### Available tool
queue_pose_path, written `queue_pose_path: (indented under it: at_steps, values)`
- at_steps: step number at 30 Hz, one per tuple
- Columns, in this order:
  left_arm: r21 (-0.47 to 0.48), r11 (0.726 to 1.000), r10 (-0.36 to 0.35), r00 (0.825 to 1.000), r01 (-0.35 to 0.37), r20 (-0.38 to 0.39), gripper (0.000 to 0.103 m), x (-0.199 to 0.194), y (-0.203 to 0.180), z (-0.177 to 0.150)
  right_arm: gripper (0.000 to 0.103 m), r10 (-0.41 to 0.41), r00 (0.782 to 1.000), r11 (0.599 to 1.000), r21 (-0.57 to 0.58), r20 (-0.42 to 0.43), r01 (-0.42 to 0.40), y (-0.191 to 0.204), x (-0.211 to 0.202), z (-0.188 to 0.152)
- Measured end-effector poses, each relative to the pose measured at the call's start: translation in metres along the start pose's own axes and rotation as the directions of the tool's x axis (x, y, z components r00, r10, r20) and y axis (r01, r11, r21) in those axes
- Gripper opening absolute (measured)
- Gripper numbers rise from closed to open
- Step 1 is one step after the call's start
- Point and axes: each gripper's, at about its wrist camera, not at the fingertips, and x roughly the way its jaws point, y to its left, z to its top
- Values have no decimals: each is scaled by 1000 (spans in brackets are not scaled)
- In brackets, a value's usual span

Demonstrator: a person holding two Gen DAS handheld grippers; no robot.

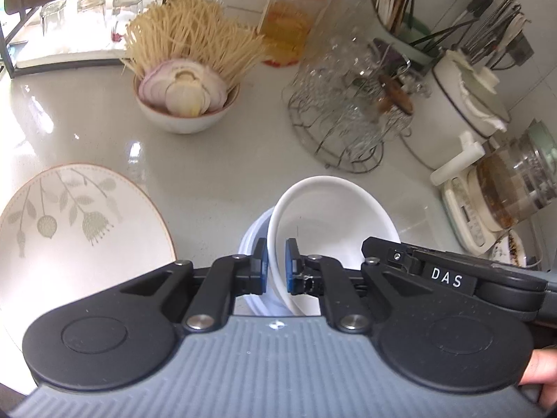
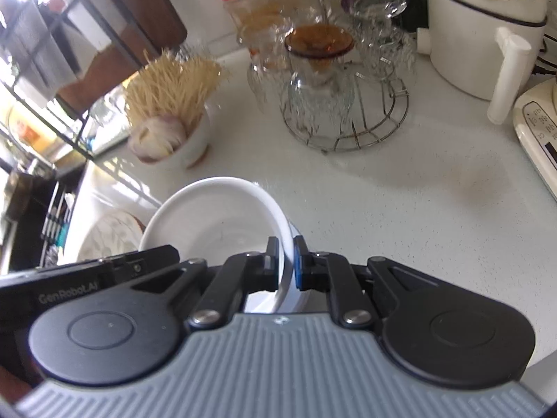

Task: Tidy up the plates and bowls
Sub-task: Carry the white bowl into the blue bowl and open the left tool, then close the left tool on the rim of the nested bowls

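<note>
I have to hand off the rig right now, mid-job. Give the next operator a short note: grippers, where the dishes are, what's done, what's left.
Left gripper: shut on the white bowl, at its left rim.
Right gripper: shut on the same bowl's right rim.
The bowl is tilted, and seems to sit in another white bowl under it; seating is unclear.
Leaf-pattern plate lies flat on the counter, to the left, apart from the bowls.
Bowl of onion and noodles stands farther back.
Left: probably settle the bowl, release, then deal with the plate.

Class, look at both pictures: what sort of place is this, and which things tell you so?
Most likely a home kitchen counter. A wire rack of upturned glasses, a holder of chopsticks and an electric kettle stand on the pale worktop.
</note>
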Motion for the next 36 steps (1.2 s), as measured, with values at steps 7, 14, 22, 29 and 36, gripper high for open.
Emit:
queue_pose_path:
  at_steps: [7,14,22,29,36]
  values:
    - [-10,999,35,999,-35,-26,11,16,3,-4,12,-11,1000,999,-46,-10,11,1,12,-2]
    - [0,998,60,998,-60,-20,11,19,-2,-2,13,-18,1000,996,-90,3,18,2,17,1]
    - [-12,997,79,997,-79,-25,20,17,-4,0,13,-10,1000,998,-64,-13,9,-7,16,2]
    - [-47,995,87,996,-87,0,46,7,1,0,13,10,1000,1000,-5,-1,-10,-17,12,6]
    - [-81,996,42,999,-43,-10,46,11,13,1,55,35,999,996,86,0,-35,-28,15,5]
